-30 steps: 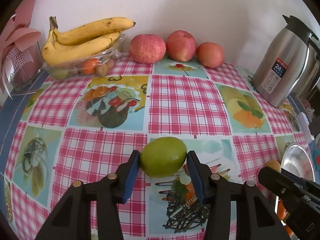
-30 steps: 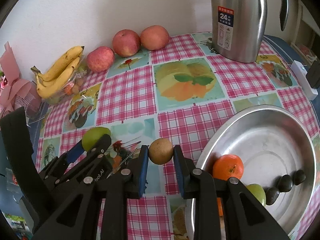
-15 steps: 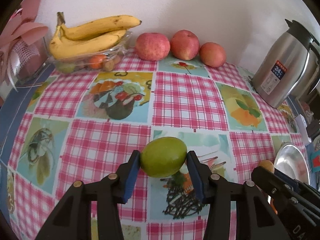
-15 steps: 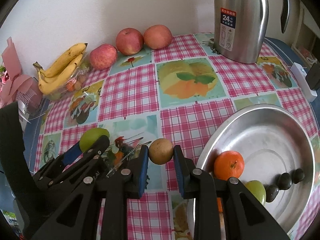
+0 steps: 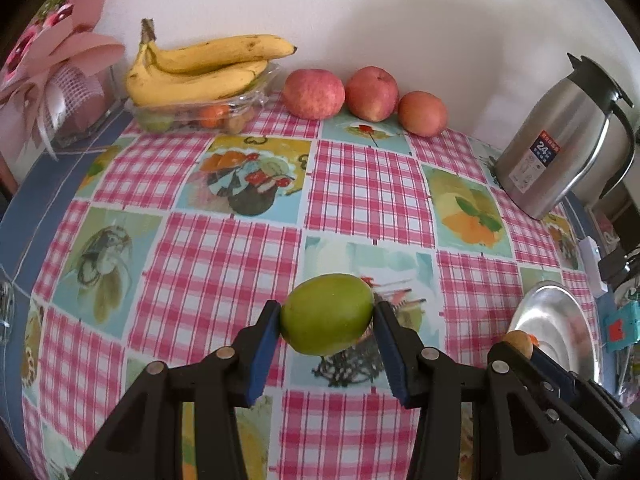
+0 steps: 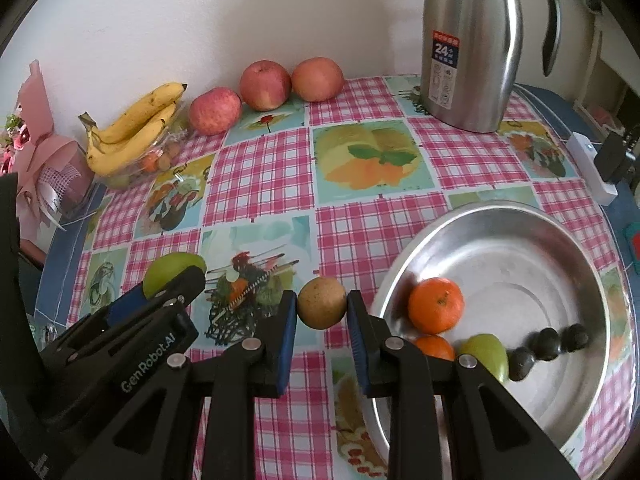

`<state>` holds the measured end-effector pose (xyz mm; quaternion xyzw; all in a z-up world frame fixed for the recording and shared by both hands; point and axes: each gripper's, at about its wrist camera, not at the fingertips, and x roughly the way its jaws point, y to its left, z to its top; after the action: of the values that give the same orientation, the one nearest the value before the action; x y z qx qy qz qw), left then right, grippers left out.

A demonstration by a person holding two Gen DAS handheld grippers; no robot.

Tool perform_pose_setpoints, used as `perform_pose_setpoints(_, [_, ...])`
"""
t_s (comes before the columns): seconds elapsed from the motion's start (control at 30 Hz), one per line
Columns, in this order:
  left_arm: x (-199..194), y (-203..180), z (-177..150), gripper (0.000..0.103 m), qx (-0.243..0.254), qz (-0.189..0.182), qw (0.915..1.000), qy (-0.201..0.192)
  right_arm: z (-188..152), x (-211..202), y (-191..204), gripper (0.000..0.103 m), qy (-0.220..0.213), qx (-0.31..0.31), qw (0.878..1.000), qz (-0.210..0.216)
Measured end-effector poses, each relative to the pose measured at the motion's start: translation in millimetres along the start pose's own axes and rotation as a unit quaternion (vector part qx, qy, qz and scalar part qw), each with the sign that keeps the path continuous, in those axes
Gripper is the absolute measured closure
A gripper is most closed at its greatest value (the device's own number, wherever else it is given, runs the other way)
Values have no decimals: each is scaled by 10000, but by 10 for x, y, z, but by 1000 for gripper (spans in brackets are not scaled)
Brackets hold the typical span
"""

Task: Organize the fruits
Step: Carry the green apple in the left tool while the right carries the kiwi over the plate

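Observation:
My left gripper (image 5: pixel 326 320) is shut on a green fruit (image 5: pixel 327 314), held above the checked tablecloth. That same green fruit (image 6: pixel 172 270) shows in the right wrist view behind the left gripper's black arm. A small round brown fruit (image 6: pixel 322 303) is pinched between the blue pads of my right gripper (image 6: pixel 322 312), just left of the steel basin (image 6: pixel 560 248). In the basin lie an orange (image 6: pixel 436 304), a second orange (image 6: pixel 436 347), a green fruit (image 6: pixel 486 354) and three dark small fruits (image 6: pixel 548 344). The brown fruit (image 5: pixel 518 343) also peeks out at the lower right of the left wrist view.
Three red apples (image 5: pixel 314 94) line the back wall beside bananas (image 5: pixel 200 68) lying on a clear tray of small fruit. A steel thermos jug (image 6: pixel 468 44) stands at the back right. A pink bouquet (image 5: pixel 52 76) sits at the far left; a white box (image 6: pixel 588 168) lies past the basin.
Both grippers have risen a little with their fruits still held; the table looks farther below. The left one also drifted, so the bananas and apples sit more to the right in its view.

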<state>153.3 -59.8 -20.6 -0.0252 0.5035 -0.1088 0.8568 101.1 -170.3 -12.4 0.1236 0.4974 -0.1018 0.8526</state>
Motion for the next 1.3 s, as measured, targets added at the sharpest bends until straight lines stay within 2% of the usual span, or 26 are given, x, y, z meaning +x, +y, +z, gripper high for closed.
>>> perform_pose_setpoints(0.4, [-317, 105, -280, 53, -450, -49, 9989, 94, -318, -282, -128, 77, -87, -71, 9999, -71])
perform_pose_setpoints(0.53, [-425, 91, -366, 53, -438, 0, 9990, 89, -396, -365, -170, 77, -111, -64, 9999, -78])
perform_pose_setpoints(0.67, [-497, 79, -450, 53, -525, -147, 9984, 134, -462, -429, -195, 77, -106, -84, 9999, -102])
perform_pose_setpoints(1.07, [-673, -98, -619, 53, -391, -356, 9985, 136, -647, -551, -336, 77, -98, -17, 9997, -209])
perform_pose_setpoints(1.3, [-705, -278, -660, 53, -213, -501, 9984, 171, -704, -547, -546, 77, -15, 263, 9990, -351])
